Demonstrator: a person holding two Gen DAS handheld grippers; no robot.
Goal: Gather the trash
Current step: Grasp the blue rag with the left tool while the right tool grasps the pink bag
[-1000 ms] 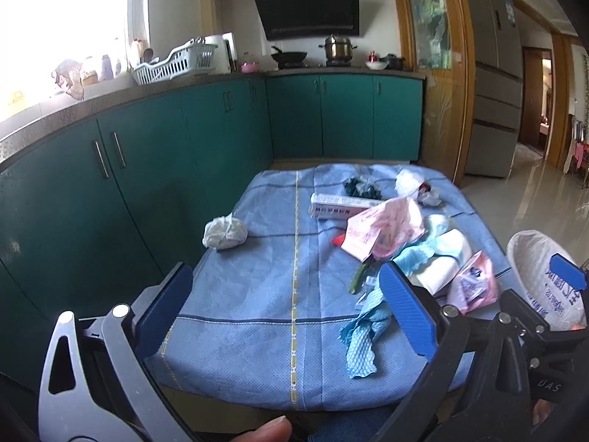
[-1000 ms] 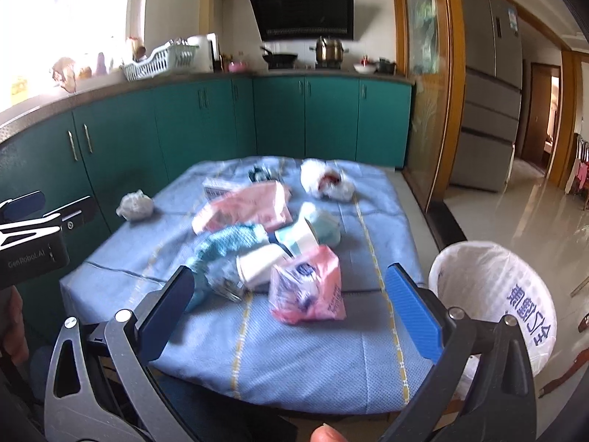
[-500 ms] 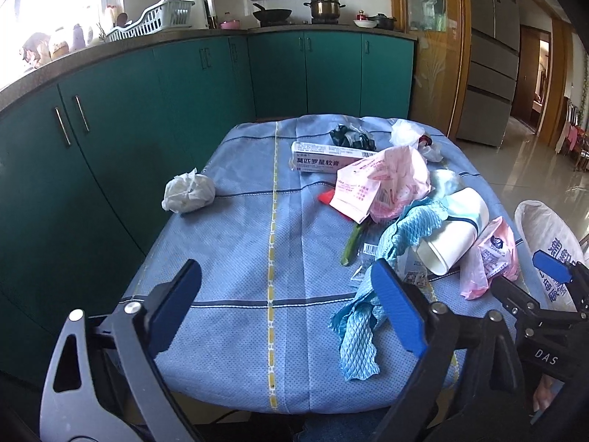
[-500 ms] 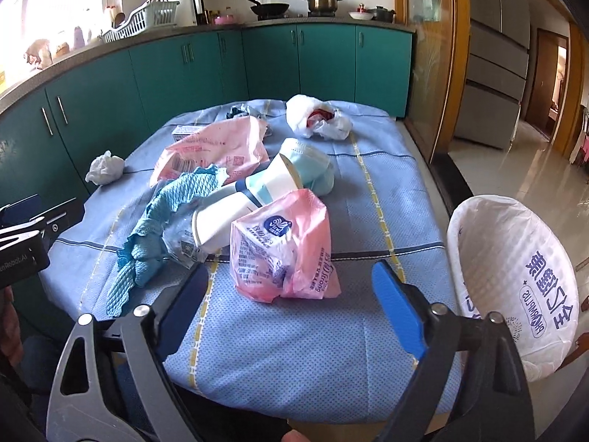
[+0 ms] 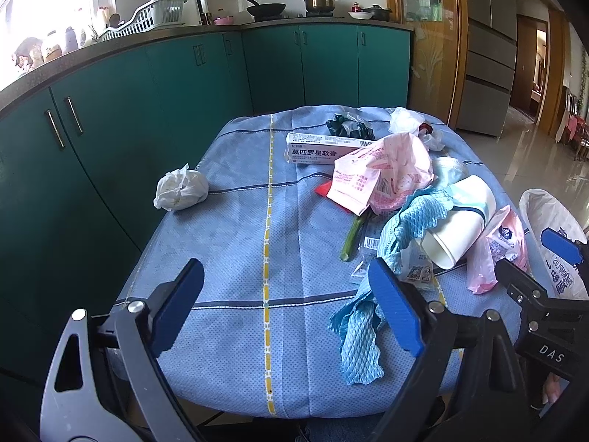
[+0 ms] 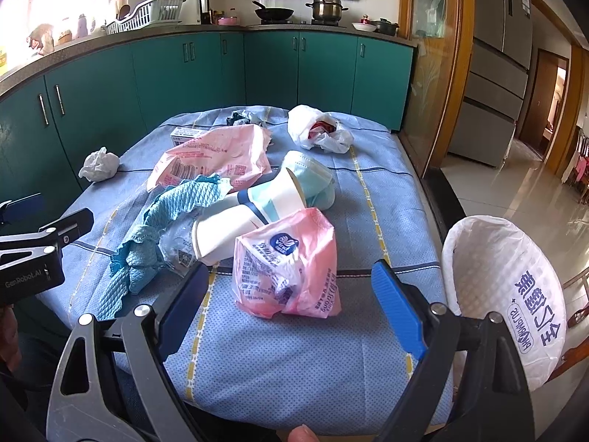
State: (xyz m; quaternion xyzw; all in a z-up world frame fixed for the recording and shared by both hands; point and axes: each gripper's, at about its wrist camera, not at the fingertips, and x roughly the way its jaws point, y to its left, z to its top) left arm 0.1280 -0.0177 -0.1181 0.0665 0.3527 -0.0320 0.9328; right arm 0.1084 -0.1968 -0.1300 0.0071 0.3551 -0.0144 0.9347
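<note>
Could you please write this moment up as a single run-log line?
phase: approach | left tongs: open, empty | right tongs: open, empty, behind pink bag | bin: right of table | trash collected: none seen

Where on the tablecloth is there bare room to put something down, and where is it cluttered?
Bare: the near-left stretch of the tablecloth, between the crumpled tissue and the blue mesh cloth; also the right strip beside the lined bin, past the pink wrapper. Crowded: the centre, with paper cups, pink bag and ointment box.
</note>
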